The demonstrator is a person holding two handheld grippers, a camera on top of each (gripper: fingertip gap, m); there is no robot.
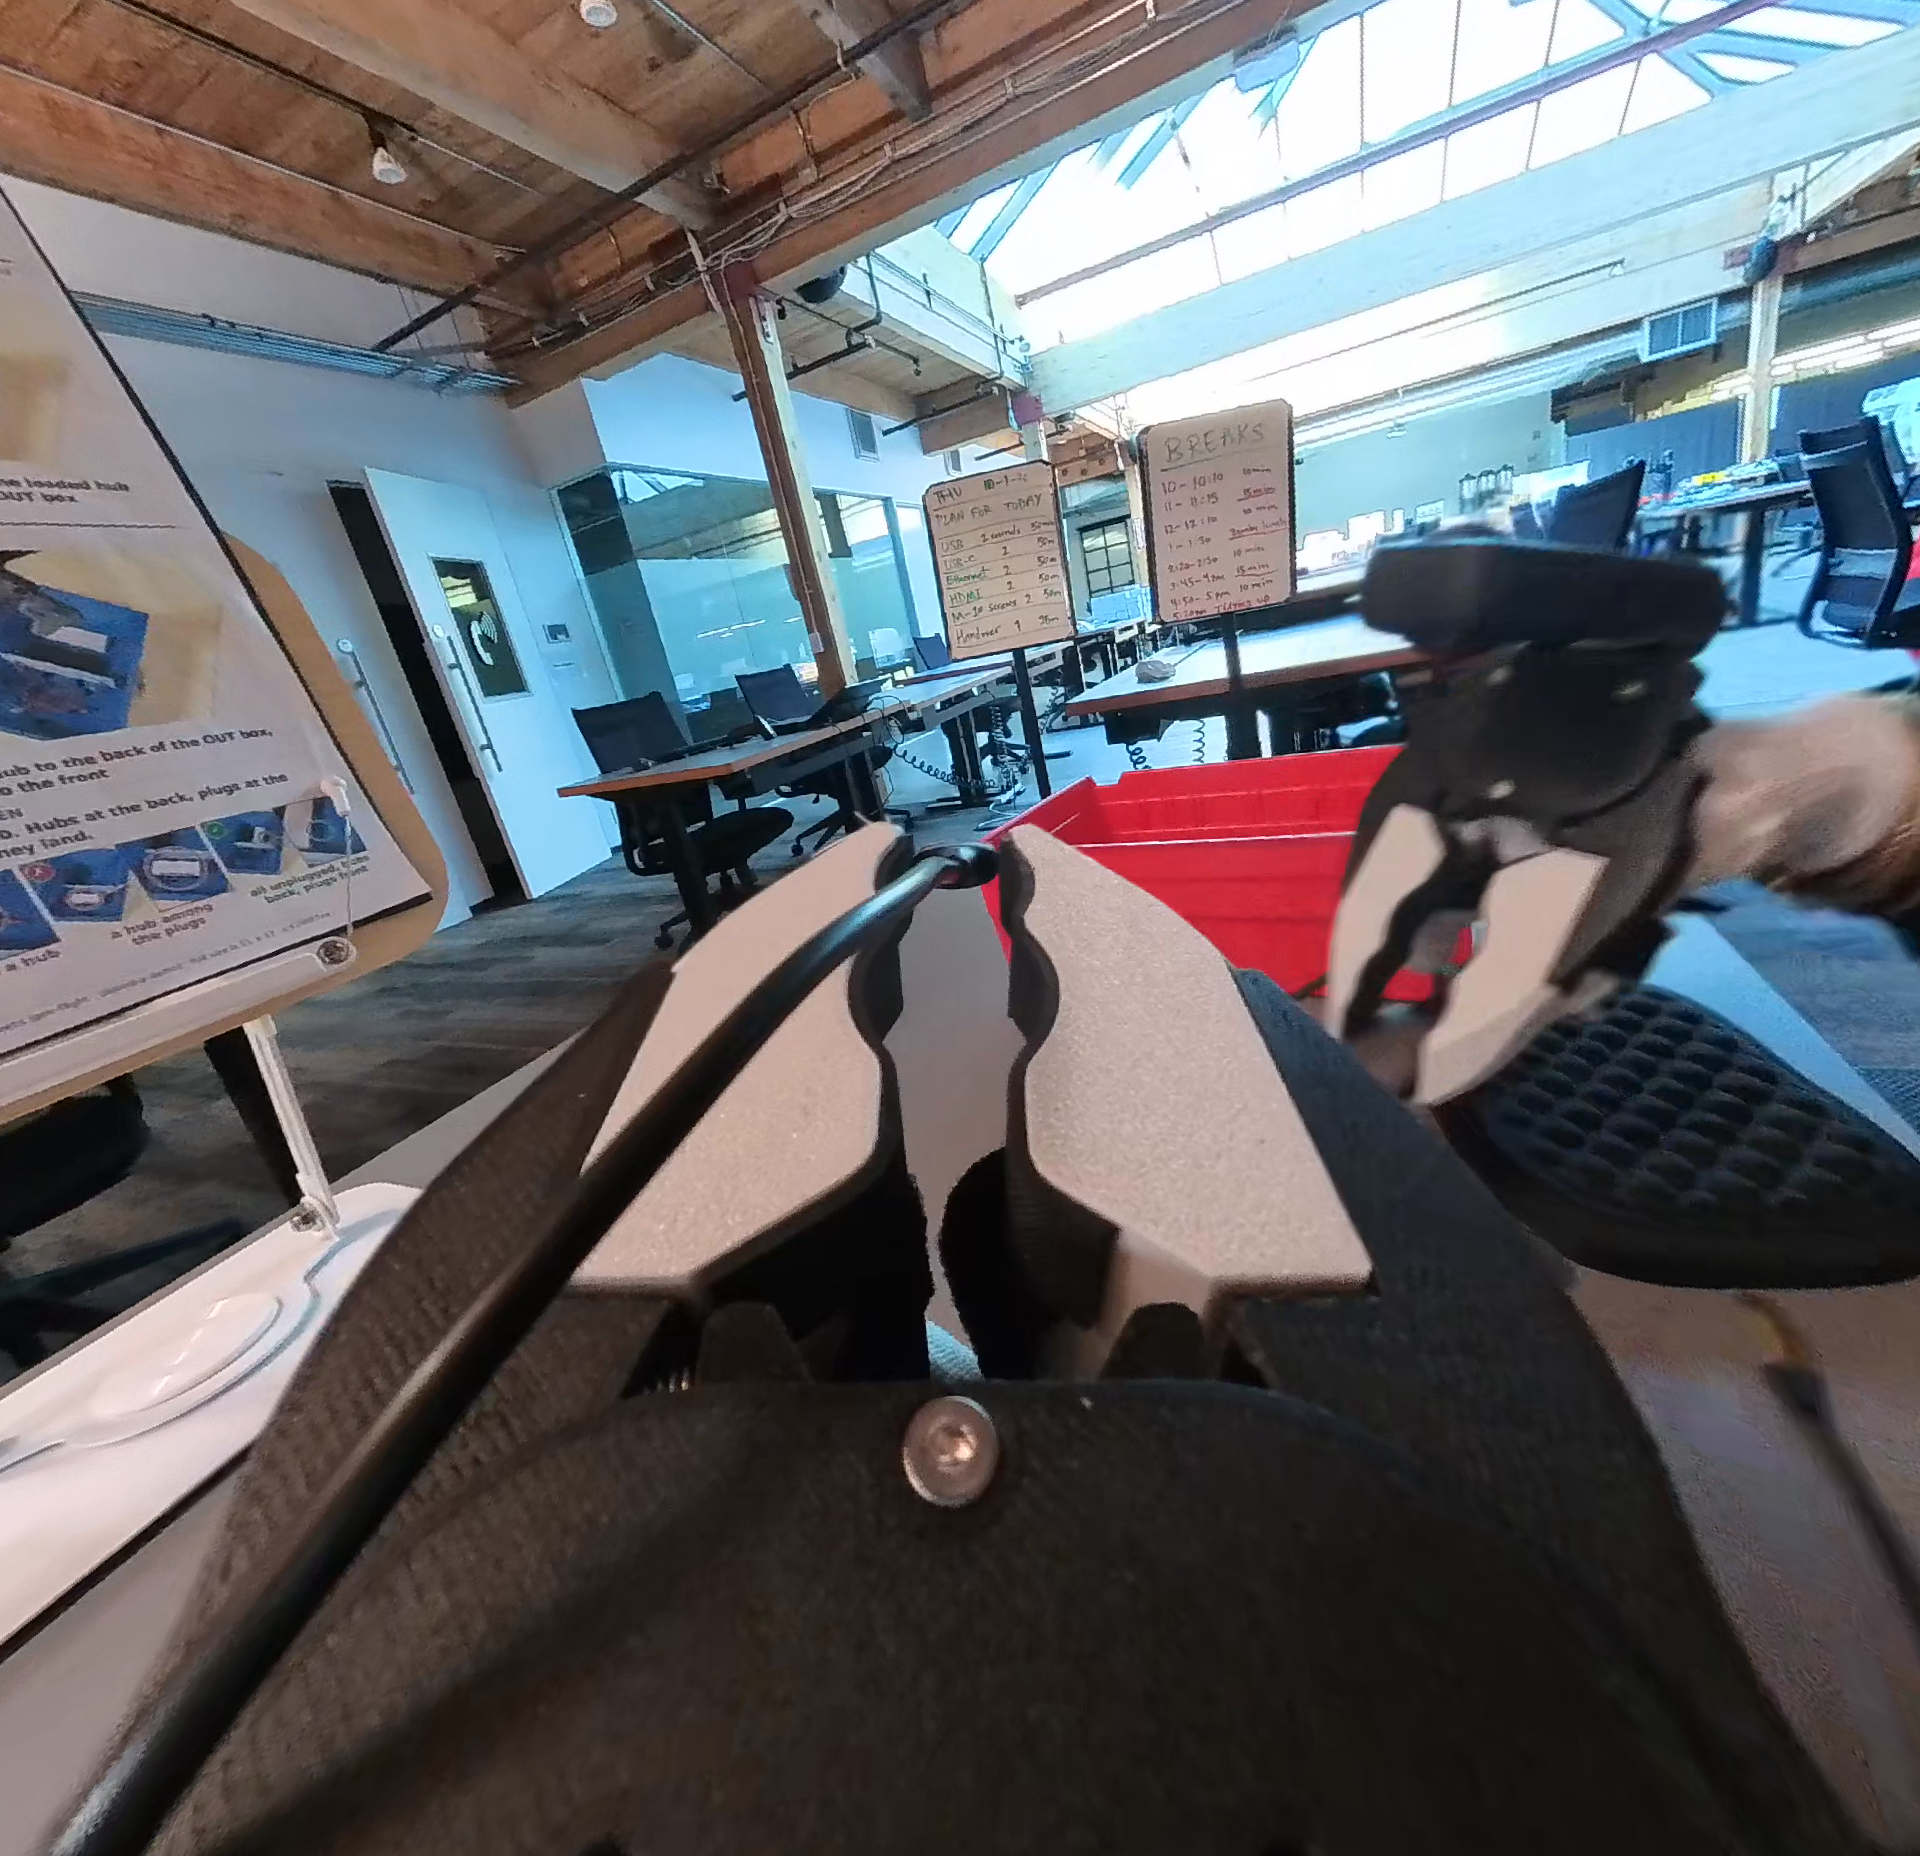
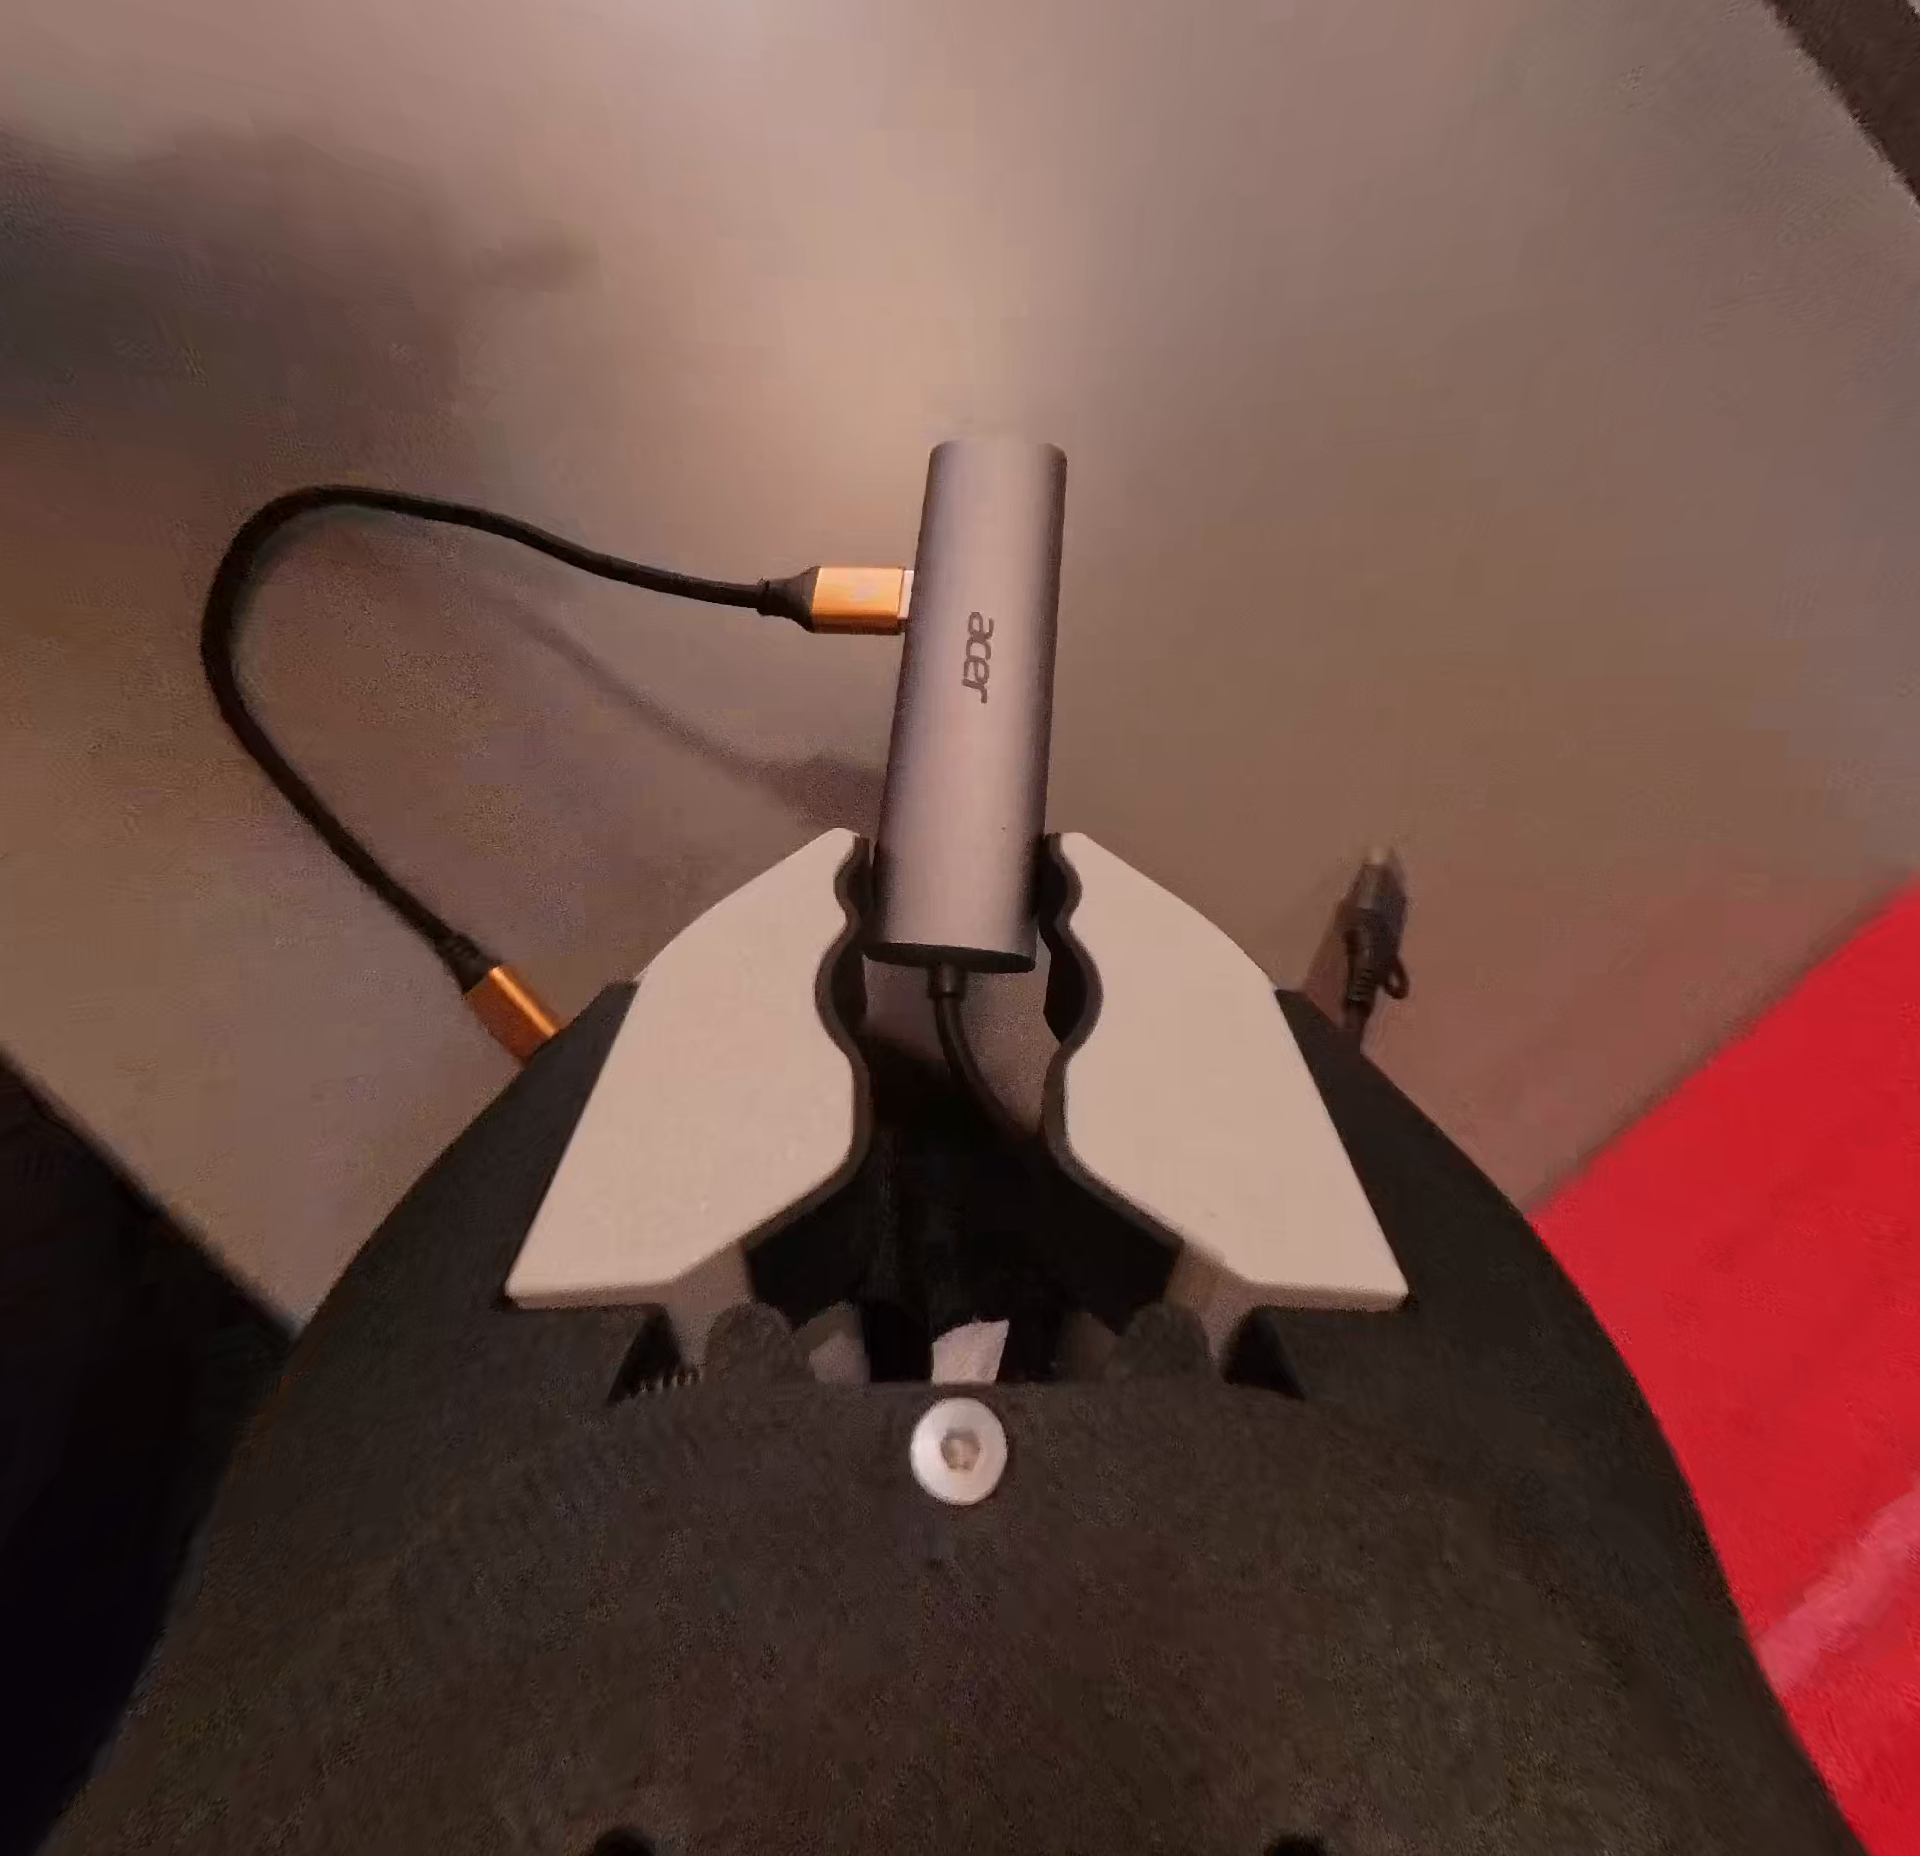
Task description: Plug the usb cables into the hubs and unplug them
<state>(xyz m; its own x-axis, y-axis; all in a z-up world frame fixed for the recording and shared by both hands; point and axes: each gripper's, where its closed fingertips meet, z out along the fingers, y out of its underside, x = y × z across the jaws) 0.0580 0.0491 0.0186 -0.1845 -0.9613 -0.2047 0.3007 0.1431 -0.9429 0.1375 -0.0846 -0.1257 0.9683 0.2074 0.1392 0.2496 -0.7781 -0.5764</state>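
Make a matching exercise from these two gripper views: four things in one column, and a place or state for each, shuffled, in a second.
Things:
1. grey hub
2. orange-ended cable
3. thin black cable
4. red bin

Places or states:
A. on the desk beyond the left gripper
B. clamped in the right gripper
C. plugged into the hub's side
D. draped across the left gripper's finger

Pairs: 1-B, 2-C, 3-D, 4-A

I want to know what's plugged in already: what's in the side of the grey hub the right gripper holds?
One orange-shelled plug of a black braided cable sits in the grey hub's left side. The right gripper clamps its lower end. The hub's other side faces away, unseen.
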